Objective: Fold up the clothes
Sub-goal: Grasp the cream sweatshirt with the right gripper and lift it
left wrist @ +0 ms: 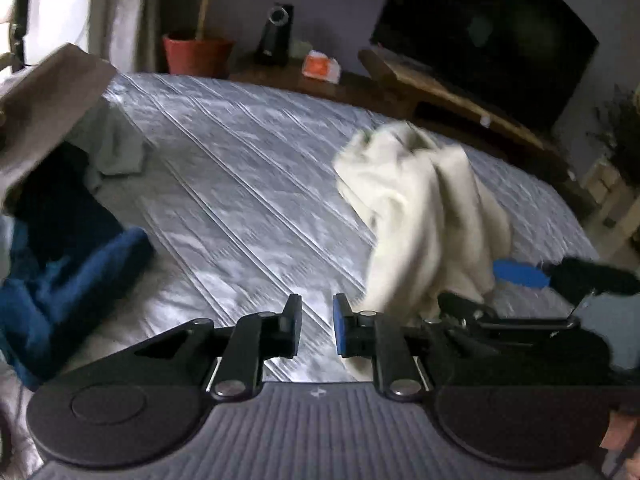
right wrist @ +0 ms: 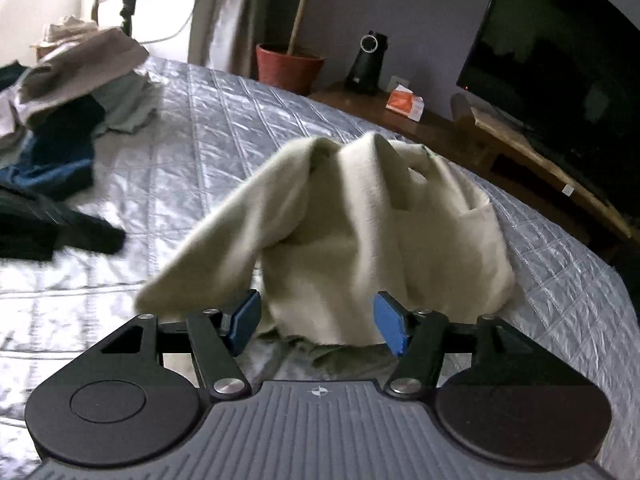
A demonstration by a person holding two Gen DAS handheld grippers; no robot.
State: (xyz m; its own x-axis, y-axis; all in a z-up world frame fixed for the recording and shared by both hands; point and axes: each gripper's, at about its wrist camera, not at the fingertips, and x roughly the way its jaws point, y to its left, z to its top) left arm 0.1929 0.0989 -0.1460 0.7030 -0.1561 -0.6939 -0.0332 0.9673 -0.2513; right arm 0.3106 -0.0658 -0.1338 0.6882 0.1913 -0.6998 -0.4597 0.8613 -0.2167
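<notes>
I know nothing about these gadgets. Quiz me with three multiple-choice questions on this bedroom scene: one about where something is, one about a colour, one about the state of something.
1. Where is the pile of unfolded clothes?
A. On the bed's far left side
B. On the TV stand
C. Inside the plant pot

2. What colour is the garment nearest the right gripper?
A. Red
B. Cream
C. Black

3. How does that garment lie?
A. Folded into a neat square
B. Hung on a hanger
C. Crumpled in a heap on the bedspread

Answers:
1 A: the pile sits on the quilted cover, left in both views.
2 B: its cloth is pale off-white.
3 C: it bunches up in loose folds, and the gripper's blue pads stand apart on either side of it.
</notes>
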